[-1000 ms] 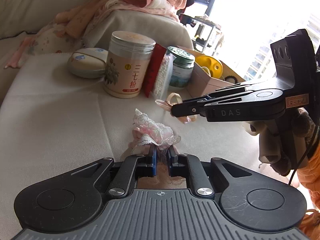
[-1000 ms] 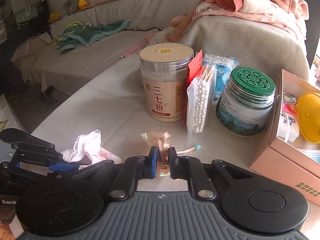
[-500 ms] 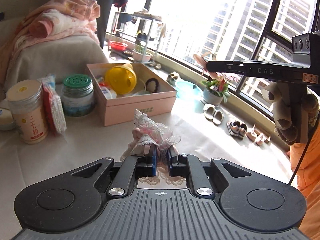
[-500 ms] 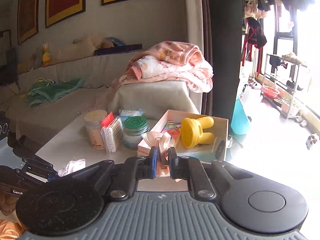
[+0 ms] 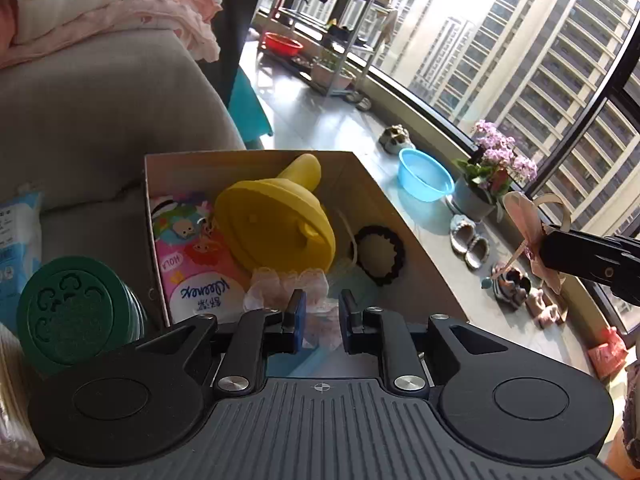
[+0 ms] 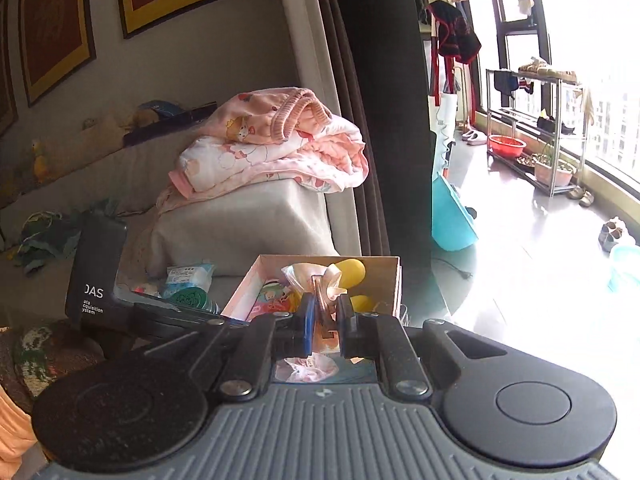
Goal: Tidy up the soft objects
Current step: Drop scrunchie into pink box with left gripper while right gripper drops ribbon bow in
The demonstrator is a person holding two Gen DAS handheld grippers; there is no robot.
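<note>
My left gripper (image 5: 321, 318) is open, just above the near end of the pink cardboard box (image 5: 408, 236). The pink lace scrunchie (image 5: 286, 290) lies loose in the box between and below its fingers. My right gripper (image 6: 323, 320) is shut on a pink ribbon hair bow (image 6: 320, 280) and holds it in the air above the box (image 6: 394, 276). In the left wrist view the bow (image 5: 528, 226) hangs from the right gripper's fingers (image 5: 588, 256) to the right of the box. The scrunchie (image 6: 308, 368) also shows below the right gripper.
The box holds a yellow funnel-shaped toy (image 5: 280, 220), a tissue pack (image 5: 196, 264) and a black scrunchie (image 5: 380, 254). A green-lidded jar (image 5: 68, 316) stands left of it. A sofa arm with folded pink blankets (image 6: 272, 156) is behind. The floor and window lie to the right.
My left gripper moved over the box, opened and let go of the lace scrunchie, which now lies in the box. My right gripper carried the bow up above the box.
</note>
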